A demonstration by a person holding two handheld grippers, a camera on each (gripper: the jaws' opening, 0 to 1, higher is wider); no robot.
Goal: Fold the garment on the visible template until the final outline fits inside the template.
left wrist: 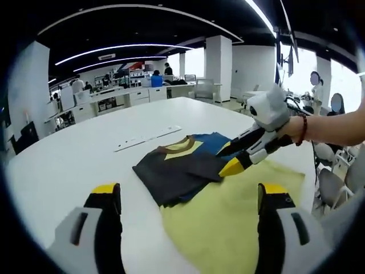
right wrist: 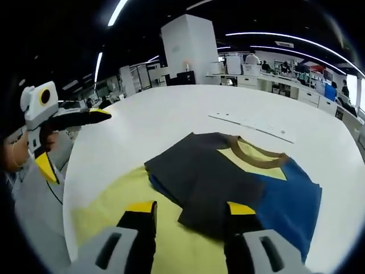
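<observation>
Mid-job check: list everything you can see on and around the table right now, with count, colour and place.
Folded garment: one, dark grey with blue and yellow panels and a brown collar, lying mid-table, partly on the template.
Pale yellow flat template sheet: one, on the table under the garment's near edge.
White flat strip: one, on the table beyond the garment.
Round white table: one, holds all of the above.
White square pillar: one, behind the table.
Desks with clutter: several, white, in the background.
Right gripper: black and yellow, over the garment's edge, a hand holding it.
Left gripper: jaws apart, above the table.
</observation>
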